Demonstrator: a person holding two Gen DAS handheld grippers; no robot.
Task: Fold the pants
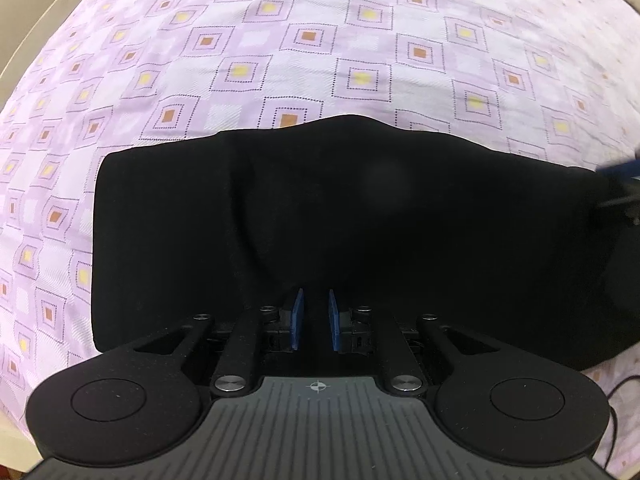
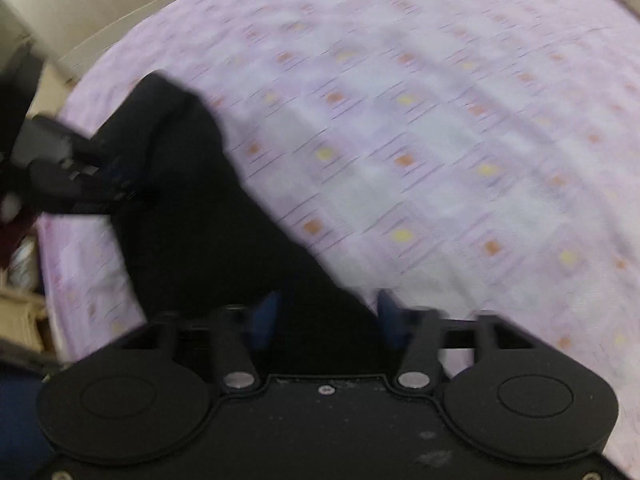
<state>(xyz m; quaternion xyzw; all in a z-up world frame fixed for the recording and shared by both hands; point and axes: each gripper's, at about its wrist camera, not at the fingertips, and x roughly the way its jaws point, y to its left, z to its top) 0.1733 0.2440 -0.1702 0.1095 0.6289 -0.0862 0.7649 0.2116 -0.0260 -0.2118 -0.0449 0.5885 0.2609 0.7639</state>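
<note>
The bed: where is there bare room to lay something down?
Bare purple sheet lies beyond the black pants, and left of them. It is crowded at the pants, where the left gripper and right gripper work.

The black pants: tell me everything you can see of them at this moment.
The black pants are plain, matte, soft-looking fabric, already folded into a broad band with a straight left edge and a gently humped far edge. They lie flat on the lilac checked bedsheet. The left gripper points down onto their near edge, fingers close together. In the blurred right wrist view the right gripper is over them.
</note>
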